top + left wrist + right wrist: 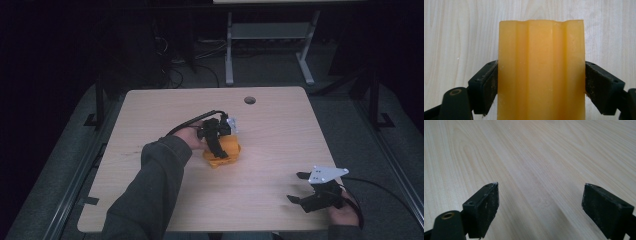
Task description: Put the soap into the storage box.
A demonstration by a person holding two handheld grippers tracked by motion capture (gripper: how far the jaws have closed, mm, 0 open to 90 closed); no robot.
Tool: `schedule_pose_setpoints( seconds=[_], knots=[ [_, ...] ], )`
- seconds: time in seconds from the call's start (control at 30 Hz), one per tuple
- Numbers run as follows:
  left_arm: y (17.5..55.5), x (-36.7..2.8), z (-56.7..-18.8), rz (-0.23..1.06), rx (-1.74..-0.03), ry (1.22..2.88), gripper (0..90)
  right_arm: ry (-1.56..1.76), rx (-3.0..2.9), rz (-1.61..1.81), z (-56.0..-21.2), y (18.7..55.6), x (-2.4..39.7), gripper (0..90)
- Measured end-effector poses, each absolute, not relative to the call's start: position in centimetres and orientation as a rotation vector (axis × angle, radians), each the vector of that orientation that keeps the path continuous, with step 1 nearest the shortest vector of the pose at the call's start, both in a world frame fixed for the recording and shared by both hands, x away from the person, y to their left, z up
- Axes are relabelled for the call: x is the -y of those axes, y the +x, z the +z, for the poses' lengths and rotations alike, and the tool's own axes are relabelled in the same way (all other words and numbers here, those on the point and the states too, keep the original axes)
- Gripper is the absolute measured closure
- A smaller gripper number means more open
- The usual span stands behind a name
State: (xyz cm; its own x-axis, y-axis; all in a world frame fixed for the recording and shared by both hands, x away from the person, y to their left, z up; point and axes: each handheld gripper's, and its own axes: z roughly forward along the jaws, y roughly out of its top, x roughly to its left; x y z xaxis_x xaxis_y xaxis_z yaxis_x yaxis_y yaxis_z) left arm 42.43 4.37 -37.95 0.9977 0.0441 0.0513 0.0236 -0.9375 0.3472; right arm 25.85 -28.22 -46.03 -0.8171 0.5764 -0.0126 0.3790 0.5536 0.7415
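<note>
1. Near the middle of the table, a little toward the person's left, sits the orange block; from the left gripper view it is a waxy, ribbed slab lying on the pale wood.
2. Around it, the left gripper has its two black pads against the block's long sides, one pad on each flank, so it is clamped on the block. I judge the hold to be low on the slab, with much of the length sticking out ahead of the jaws.
3. That overhang is my first worry: if the person lifts or swings quickly, the far end could droop and the block could pivot between the pads.
4. The surface looks smooth and slightly glossy, so a slip straight out of the jaws seems possible; squeezing harder might dent or crack the ribs instead.
5. Off at the near right corner, the right gripper hangs with its jaws spread wide and nothing between them, well apart from the block. Its own view shows bare wood past its pads.
6. If the block does tip, I doubt that hand is close enough to steady it, and the trailing cable could tug the left wrist off line.
</note>
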Motion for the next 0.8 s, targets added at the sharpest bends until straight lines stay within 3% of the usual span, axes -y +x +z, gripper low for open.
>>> schedule_pose_setpoints(
  seconds=[0.8],
  knots=[
    [41.3,-6.3,-36.0,0.162,-0.091,2.735,20.1,0.790,-2.543,1.120,-46.1,26.0,28.0,13.7]
  ],
)
